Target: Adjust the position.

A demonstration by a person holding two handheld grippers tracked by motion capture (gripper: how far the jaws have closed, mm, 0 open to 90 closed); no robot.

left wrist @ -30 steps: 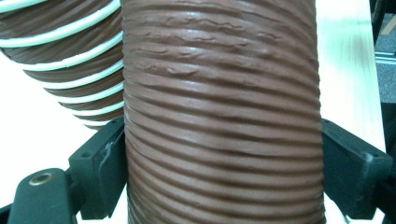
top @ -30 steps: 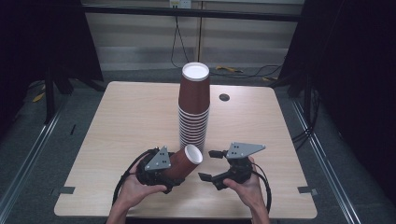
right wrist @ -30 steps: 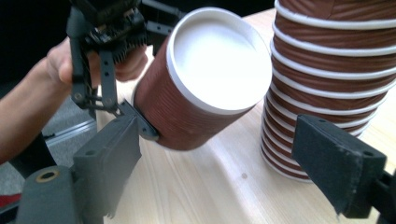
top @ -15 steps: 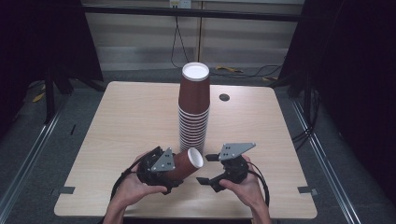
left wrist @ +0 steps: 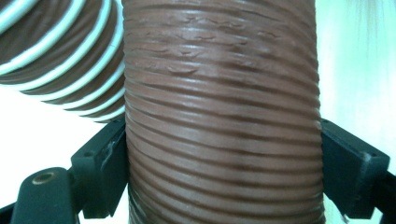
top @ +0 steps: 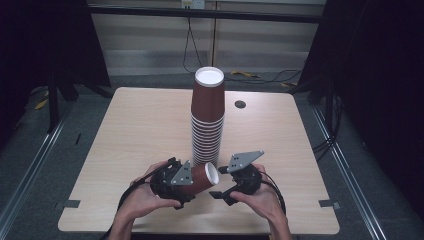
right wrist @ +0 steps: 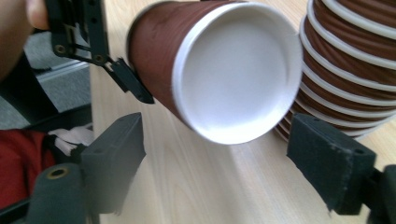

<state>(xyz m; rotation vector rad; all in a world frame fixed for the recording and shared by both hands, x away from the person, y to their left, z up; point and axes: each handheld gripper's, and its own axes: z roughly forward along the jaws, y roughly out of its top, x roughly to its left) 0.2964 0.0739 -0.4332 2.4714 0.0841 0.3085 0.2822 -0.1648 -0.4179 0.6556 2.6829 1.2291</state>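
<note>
1. Your left gripper is black, topped by a grey three-cornered plate.
2. Your right gripper matches it, with a black cable trailing behind its fingers.
3. Your forearms are bare, without sleeves.

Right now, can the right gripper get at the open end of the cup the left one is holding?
Probably yes. The cup, clamped in the left gripper, points its rim at the right gripper, whose jaws have been closing but stand apart, nothing between. The stack sits close beside.
</note>
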